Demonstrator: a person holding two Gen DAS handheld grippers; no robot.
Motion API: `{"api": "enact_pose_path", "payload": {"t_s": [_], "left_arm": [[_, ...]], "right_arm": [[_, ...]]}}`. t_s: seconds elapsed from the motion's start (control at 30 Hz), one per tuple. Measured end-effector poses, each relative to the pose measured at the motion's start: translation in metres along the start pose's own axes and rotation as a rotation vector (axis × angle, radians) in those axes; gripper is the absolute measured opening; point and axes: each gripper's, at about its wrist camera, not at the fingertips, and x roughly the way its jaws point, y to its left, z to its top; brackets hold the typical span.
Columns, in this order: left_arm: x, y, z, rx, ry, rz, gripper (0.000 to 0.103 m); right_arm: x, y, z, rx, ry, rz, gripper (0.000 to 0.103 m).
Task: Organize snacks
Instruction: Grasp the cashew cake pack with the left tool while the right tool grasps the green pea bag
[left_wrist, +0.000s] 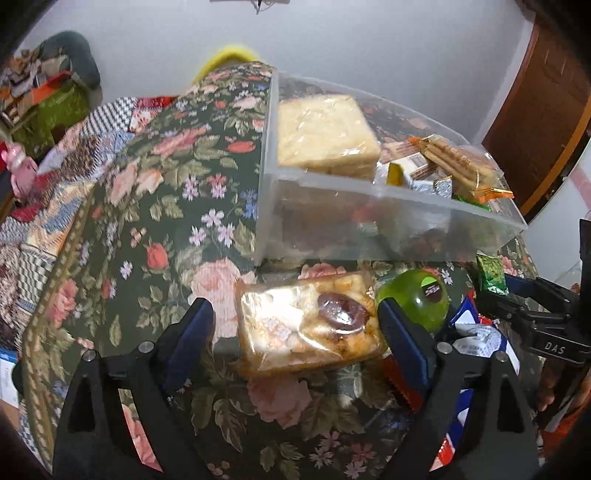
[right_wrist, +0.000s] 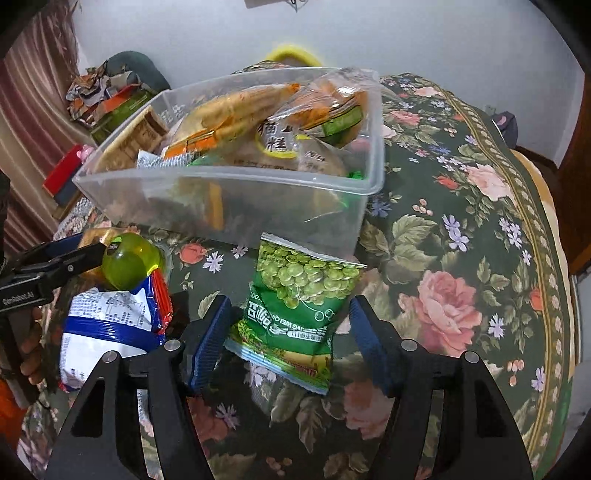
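A clear plastic bin (left_wrist: 388, 218) (right_wrist: 221, 192) holds several wrapped snacks on the floral tablecloth. My left gripper (left_wrist: 295, 325) is open, its fingers on either side of a clear-wrapped pastry pack (left_wrist: 310, 325) lying in front of the bin. A green jelly cup (left_wrist: 417, 299) (right_wrist: 129, 262) sits right of it. My right gripper (right_wrist: 290, 332) is open around a green pea snack bag (right_wrist: 295, 302) lying in front of the bin. A blue-white snack bag (right_wrist: 110, 325) (left_wrist: 480, 339) lies to its left. The left gripper shows in the right wrist view (right_wrist: 74, 262).
The floral tablecloth (right_wrist: 461, 240) covers the round table. Cluttered boxes and cloth (left_wrist: 48, 110) lie beyond the table's left edge. A wooden door (left_wrist: 535, 110) stands at the right.
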Motion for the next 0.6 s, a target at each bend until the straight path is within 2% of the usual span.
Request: {"api": "enact_pose_path", "payload": {"t_s": [0.07, 0.13, 0.2, 0.3, 0.47, 0.6], "left_arm": [[0.005, 0.0, -0.001, 0.0, 0.008, -0.004, 0.094], [0.008, -0.001, -0.002, 0.005, 0.001, 0.005, 0.094], [0.008, -0.004, -0.002, 0.016, -0.01, 0.014, 0.094], [0.006, -0.008, -0.002, 0.028, -0.007, -0.029, 0.076], [-0.004, -0.012, -0.004, 0.05, -0.015, -0.003, 0.075], [-0.025, -0.014, -0.004, 0.056, -0.051, 0.001, 0.075]], "right_arm": [[0.0, 0.001, 0.001, -0.001, 0.0, 0.0, 0.055], [-0.001, 0.0, 0.001, 0.007, 0.0, 0.001, 0.044], [-0.001, -0.001, 0.001, 0.014, -0.004, 0.005, 0.042], [-0.002, -0.001, 0.001, 0.016, -0.005, 0.011, 0.037], [-0.015, -0.001, -0.001, 0.009, -0.023, 0.017, 0.031], [-0.03, 0.0, -0.001, 0.001, -0.063, 0.009, 0.031]]}}
